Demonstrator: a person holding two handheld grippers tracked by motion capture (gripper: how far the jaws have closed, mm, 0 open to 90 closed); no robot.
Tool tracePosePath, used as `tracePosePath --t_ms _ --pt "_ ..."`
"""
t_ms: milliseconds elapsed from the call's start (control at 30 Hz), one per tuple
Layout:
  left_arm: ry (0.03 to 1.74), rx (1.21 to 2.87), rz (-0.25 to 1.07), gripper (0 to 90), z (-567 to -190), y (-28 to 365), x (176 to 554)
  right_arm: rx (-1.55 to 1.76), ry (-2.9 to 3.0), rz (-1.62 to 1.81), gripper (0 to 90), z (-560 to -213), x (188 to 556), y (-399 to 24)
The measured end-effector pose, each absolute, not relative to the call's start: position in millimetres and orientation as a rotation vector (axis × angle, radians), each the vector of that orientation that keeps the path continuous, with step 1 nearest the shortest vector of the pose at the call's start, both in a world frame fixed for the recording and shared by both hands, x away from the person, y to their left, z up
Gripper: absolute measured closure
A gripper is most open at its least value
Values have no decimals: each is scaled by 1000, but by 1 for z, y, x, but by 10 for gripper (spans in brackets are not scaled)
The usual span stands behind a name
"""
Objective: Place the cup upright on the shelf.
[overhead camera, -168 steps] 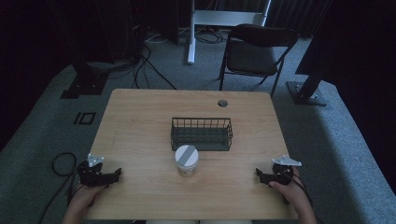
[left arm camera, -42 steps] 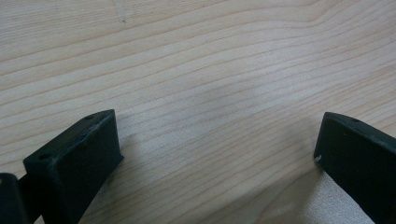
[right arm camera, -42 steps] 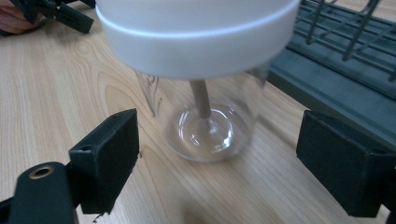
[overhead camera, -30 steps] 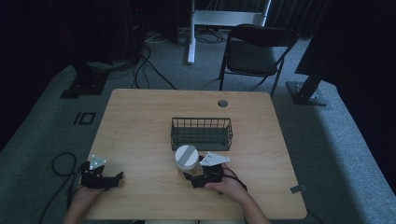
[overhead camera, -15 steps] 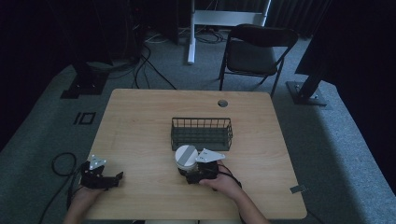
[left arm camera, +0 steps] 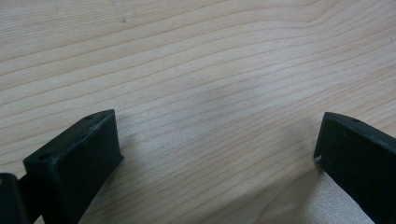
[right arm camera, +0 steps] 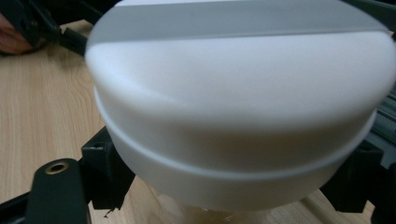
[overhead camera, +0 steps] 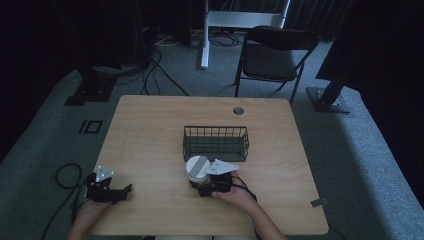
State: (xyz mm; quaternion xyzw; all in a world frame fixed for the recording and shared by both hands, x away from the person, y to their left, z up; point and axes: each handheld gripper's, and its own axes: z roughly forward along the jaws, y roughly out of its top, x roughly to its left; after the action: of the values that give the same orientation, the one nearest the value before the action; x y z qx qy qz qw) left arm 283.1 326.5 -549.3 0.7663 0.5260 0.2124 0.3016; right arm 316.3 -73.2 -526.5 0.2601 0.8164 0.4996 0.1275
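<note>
A clear jar with a white lid crossed by a grey stripe (overhead camera: 198, 167) stands upright on the wooden table (overhead camera: 150, 135), just in front of a dark wire basket (overhead camera: 215, 150). My right gripper (overhead camera: 198, 187) reaches it from the right. In the right gripper view the lid (right arm camera: 238, 93) looms close, and my right gripper (right arm camera: 233, 186) has its jaws set wide on either side of the jar below the lid. My left gripper (overhead camera: 124, 193) rests near the front left corner. It stands open (left arm camera: 219, 149) over bare wood.
The wire basket holds nothing that I can see. A round cable hole (overhead camera: 238, 110) sits near the table's far edge. A folding chair (overhead camera: 277, 52) stands beyond the table. Cables lie on the floor at the left.
My right gripper has travelled from the front right corner leftward to the jar, and in the last second it closed the final gap. The left gripper has stayed put.
</note>
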Motion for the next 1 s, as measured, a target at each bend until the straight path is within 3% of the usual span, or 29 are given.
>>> tracePosePath --t_ms 567,1000 --pt "1395 2032 564 5 -549 327 283 774 2383 1481 185 -513 319 -79" --pt "1395 2032 563 5 -549 327 283 729 2301 1545 185 -473 323 -88"
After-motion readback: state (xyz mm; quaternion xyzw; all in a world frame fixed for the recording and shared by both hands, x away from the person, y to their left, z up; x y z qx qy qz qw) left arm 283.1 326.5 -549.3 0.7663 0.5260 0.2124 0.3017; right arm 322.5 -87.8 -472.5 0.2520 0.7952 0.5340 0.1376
